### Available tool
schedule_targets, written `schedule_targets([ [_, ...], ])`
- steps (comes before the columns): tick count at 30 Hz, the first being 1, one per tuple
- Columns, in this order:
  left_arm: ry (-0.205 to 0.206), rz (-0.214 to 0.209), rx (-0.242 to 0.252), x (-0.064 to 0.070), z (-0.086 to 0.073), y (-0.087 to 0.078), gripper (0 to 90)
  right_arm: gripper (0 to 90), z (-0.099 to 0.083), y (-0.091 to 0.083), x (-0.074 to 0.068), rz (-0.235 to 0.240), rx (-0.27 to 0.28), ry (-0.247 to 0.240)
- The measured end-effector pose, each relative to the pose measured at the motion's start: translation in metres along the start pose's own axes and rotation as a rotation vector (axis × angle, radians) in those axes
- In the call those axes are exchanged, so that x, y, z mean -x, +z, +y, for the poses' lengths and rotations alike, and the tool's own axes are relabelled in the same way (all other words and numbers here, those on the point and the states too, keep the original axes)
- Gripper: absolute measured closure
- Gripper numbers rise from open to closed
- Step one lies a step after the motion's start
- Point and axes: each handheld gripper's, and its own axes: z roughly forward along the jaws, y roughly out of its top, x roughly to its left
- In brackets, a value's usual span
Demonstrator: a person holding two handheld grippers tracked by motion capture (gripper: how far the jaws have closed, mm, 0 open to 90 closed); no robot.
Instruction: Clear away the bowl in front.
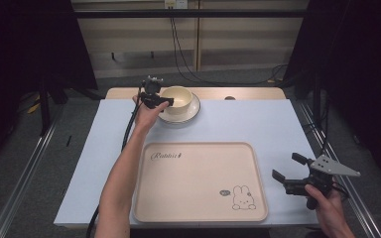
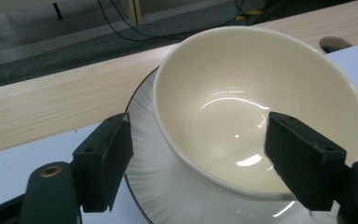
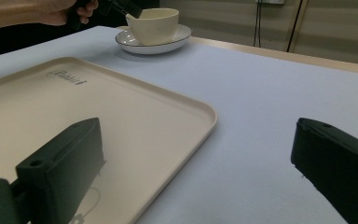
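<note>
A pale blue-grey surface [image 1: 258, 124] with a wooden strip along its far edge stands in a dim room, with dark curtains at both sides and cables hanging down the wall behind. At the far edge, left of centre, a cream bowl [image 1: 177, 97] sits in a white plate [image 1: 192, 111] with a thin dark rim. The left hand-held gripper [image 1: 162, 100] is at the bowl's near-left side, the person's left forearm reaching across the surface to it. In the left gripper view its jaws stand apart and straddle the bowl's wall: one jaw is outside, above the plate, and the other is over the bowl's hollow; whether either touches the bowl cannot be told. The bowl is upright and empty, its inside glossy. Nearer the person lies a large cream tray [image 1: 198, 183], bare, with the word "Rabbit" printed at its far-left corner and a small rabbit drawing [image 1: 242, 197] at its near-right corner. The right hand-held gripper [image 1: 288, 172] is held low just beside the tray's right edge, well apart from the bowl, its jaws spread and holding nothing.
</note>
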Motion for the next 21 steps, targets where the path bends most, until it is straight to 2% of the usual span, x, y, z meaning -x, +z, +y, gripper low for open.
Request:
schedule_targets([
  [1, -0.019, -0.008, -0.001, 0.0, 0.001, 0.002, 24.7, 2.0, 0.0, 0.0, 0.0, 0.0, 0.0, 0.0],
  [3, -0.027, -0.007, -0.013, 0.001, 0.003, 0.005, 25.7, 2.0, 0.0, 0.0, 0.0, 0.001, -0.001, 0.0],
  [6, -0.033, 0.003, -0.059, 0.002, 0.003, 0.01, 28.9, 2.0, 0.0, 0.0, 0.0, 0.003, -0.003, 0.002],
  [7, -0.04, 0.003, -0.084, 0.002, 0.003, 0.013, 27.2, 2.0, 0.0, 0.0, 0.0, 0.003, -0.003, 0.002],
  [8, -0.062, -0.005, -0.105, 0.002, 0.002, 0.017, 23.6, 2.0, 0.0, 0.0, 0.0, 0.003, -0.003, 0.003],
  [9, -0.088, -0.005, -0.113, 0.002, 0.002, 0.019, 23.9, 2.0, 0.0, 0.0, 0.0, 0.004, -0.007, 0.002],
  [10, -0.088, -0.002, -0.12, 0.001, 0.002, 0.02, 26.1, 2.0, -0.001, 0.0, -0.001, 0.008, -0.006, -0.002],
  [11, -0.088, 0.021, -0.142, 0.002, 0.002, 0.02, 29.1, 2.0, -0.001, 0.001, -0.001, 0.005, -0.007, -0.006],
  [15, -0.077, 0.009, -0.157, 0.003, 0.004, 0.022, 35.7, 2.0, -0.001, 0.0, -0.001, 0.008, -0.006, -0.001],
  [17, -0.099, -0.007, -0.163, 0.004, 0.005, 0.024, 40.3, 2.0, 0.0, 0.001, 0.0, 0.004, -0.006, -0.002],
  [20, -0.123, 0.003, -0.193, 0.006, 0.004, 0.027, 44.7, 2.0, 0.0, 0.001, -0.001, 0.01, -0.008, 0.002],
  [21, -0.119, 0.012, -0.196, 0.006, 0.004, 0.027, 46.3, 2.0, 0.0, 0.001, -0.001, 0.01, -0.008, 0.002],
])
